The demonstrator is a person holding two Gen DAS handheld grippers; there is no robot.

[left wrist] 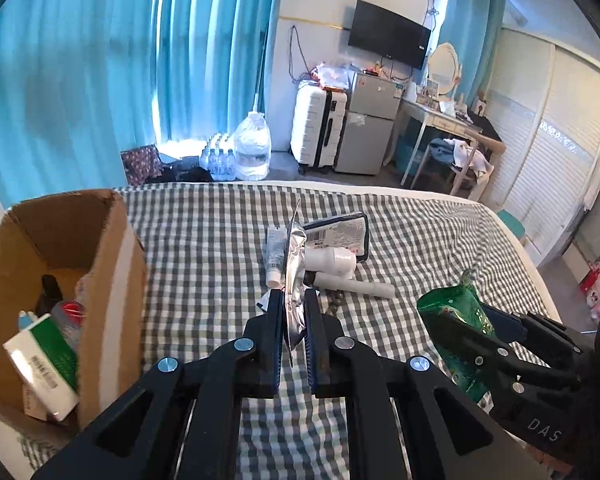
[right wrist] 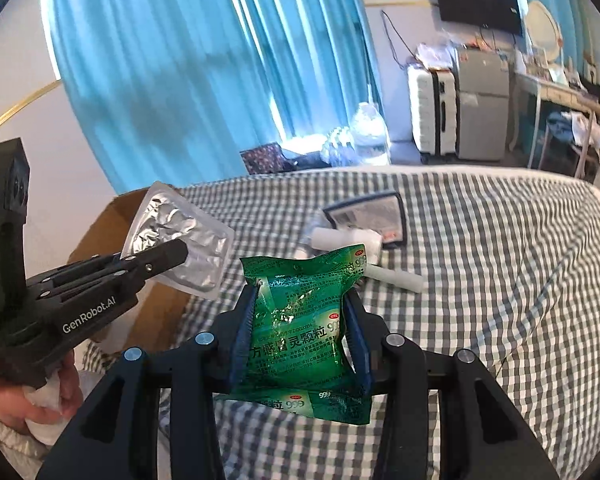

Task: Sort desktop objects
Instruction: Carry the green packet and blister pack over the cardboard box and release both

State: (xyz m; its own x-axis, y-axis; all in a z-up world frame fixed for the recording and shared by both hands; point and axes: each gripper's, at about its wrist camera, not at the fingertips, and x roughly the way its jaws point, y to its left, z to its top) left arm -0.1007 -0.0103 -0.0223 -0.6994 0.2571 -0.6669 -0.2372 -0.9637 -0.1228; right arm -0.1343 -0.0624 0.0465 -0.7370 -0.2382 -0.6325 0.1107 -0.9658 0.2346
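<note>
Left claw (left wrist: pixel 294 300): clenched on a silver foil blister pack (left wrist: pixel 296 280), held edge-on between the pads and lifted clear of the checked bed cover (left wrist: pixel 204 240). An open cardboard box (left wrist: pixel 100 248) stands to its left, holding a green-and-white carton (left wrist: pixel 44 364). Right claw (right wrist: pixel 300 300): grasping a green medicine sachet (right wrist: pixel 304 320), pads pressing both sides, also raised off the bed. Ahead of both claws, a white tube (left wrist: pixel 276 256), white bottle (left wrist: pixel 332 259) and dark flat packet (left wrist: pixel 340 232) lie together on the bed.
</note>
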